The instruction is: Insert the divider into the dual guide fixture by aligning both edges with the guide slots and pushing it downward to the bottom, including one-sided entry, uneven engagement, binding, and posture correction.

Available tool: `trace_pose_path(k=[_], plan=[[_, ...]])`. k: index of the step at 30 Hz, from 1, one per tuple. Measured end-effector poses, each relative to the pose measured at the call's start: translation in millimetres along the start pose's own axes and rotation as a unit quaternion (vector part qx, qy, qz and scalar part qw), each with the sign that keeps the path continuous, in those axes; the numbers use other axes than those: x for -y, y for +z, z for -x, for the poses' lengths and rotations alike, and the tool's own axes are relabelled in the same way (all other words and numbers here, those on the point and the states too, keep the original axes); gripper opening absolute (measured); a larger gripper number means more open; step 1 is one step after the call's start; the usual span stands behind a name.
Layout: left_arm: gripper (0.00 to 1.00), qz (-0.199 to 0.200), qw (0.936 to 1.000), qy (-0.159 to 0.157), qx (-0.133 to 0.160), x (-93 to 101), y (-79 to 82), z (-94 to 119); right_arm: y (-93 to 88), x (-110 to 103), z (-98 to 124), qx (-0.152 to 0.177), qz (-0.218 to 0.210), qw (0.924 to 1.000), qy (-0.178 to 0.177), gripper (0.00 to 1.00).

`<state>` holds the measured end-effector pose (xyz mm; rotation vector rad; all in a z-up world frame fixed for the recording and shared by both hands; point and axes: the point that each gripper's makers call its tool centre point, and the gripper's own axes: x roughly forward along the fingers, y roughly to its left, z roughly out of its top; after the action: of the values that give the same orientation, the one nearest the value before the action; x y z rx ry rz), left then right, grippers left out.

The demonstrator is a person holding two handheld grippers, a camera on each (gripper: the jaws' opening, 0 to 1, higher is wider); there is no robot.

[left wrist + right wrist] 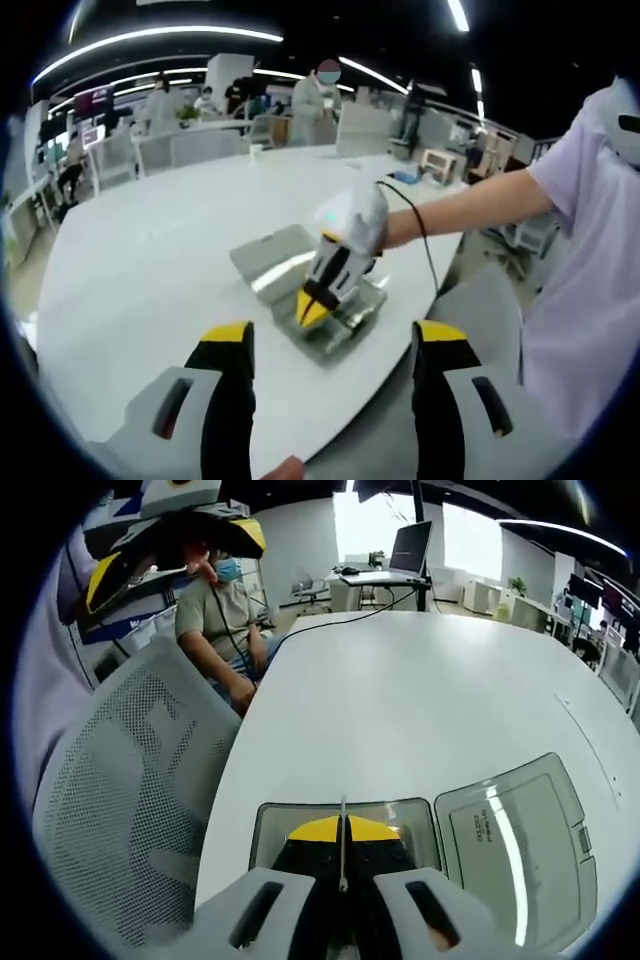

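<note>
Right gripper (342,852) is over the grey fixture tray (330,325) on the white bench (170,260), its fingers (310,832) clenched on the thin divider (342,845), held edge-on above the tray's left compartment (275,825). Left gripper (330,345) hangs back near the bench edge, fingers (228,345) spread and holding nothing.

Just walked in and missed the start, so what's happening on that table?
A person is working with two handheld grippers at a white table. The right gripper is shut on a thin divider, held edge-on over the grey fixture, whose hinged lid lies open beside it. The left gripper hangs open, holding nothing.
</note>
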<state>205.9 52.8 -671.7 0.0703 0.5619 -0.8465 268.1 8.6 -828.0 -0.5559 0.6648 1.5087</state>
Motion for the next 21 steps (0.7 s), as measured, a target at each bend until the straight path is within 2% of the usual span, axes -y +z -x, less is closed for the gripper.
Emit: trace_pose_path(k=[21], plan=[[0.62, -0.004, 1.0, 0.002, -0.008, -3.4, -2.2, 2.1, -7.6, -0.2, -6.7, -0.01, 0.001, 0.9999, -0.002, 0.0]])
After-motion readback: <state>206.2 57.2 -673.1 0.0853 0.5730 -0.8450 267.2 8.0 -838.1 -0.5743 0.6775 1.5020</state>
